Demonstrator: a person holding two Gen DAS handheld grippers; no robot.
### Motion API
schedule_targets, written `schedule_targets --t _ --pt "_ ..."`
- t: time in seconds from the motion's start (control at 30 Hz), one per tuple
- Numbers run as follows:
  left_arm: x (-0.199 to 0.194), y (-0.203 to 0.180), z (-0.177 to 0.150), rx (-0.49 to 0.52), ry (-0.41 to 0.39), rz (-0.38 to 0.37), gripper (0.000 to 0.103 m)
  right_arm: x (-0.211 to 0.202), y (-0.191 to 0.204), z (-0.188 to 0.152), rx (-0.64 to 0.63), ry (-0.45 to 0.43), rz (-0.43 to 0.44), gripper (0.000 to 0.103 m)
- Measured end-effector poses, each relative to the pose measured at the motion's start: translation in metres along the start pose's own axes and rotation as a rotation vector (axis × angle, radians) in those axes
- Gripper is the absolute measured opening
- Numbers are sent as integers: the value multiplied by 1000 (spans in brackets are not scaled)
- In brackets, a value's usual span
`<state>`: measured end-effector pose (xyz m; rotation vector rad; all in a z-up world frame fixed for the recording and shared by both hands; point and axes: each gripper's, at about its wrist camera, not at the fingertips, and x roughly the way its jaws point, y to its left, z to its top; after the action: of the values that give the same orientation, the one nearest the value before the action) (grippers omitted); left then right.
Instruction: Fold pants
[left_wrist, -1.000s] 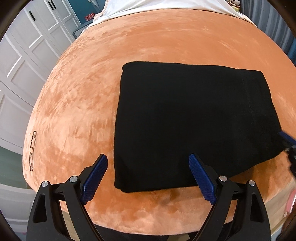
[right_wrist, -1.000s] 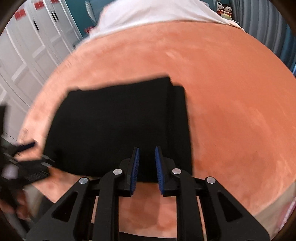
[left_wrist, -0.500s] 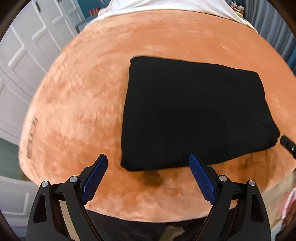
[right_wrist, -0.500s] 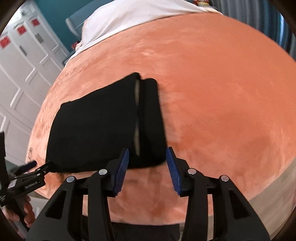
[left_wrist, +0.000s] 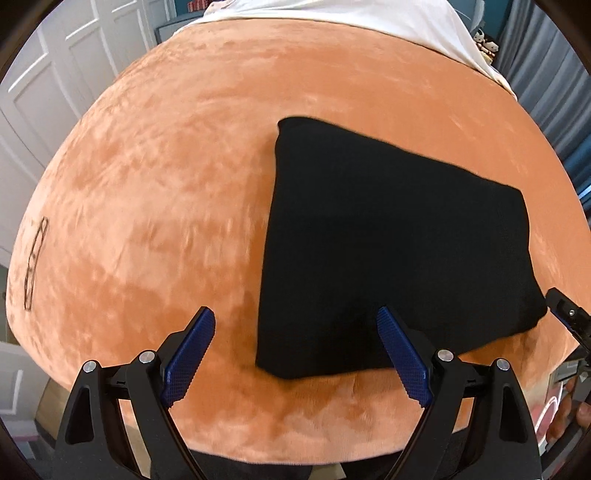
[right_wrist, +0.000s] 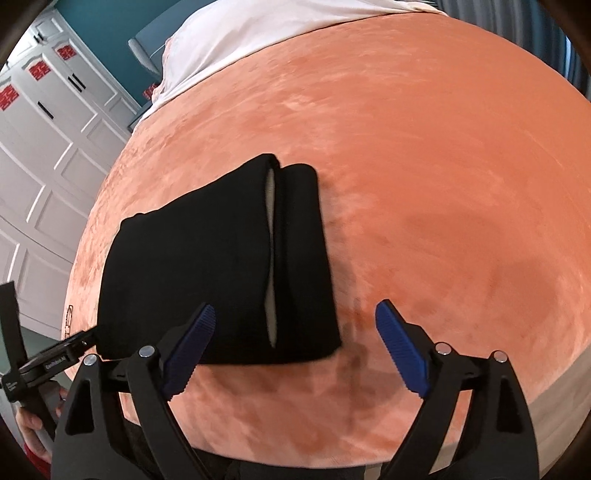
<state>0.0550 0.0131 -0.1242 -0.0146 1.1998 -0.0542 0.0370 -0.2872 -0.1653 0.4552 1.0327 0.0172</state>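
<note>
Right wrist: pants (right_wrist: 207, 266) beyond (left of) fingers (right_wrist: 400, 354)

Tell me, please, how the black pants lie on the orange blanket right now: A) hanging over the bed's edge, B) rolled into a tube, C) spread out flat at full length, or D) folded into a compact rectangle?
D: the pants lie as a compact folded rectangle on the blanket, with the stacked layers showing at one end in the right wrist view.
</note>
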Motion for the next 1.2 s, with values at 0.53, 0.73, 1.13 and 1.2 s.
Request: schedule_targets --t 0.53,0.73,1.13,1.2 --pt "46 3 19 -47 54 -71 93 48 13 1 -5 90 5 94" --pt "66 24 18 -208 91 -230 98 59 7 0 67 102 71 98" --pt "44 14 10 -193 31 -191 97 65 4 -1 89 87 118 98" --pt "32 22 3 -191 3 -160 97 58 5 1 68 127 114 98"
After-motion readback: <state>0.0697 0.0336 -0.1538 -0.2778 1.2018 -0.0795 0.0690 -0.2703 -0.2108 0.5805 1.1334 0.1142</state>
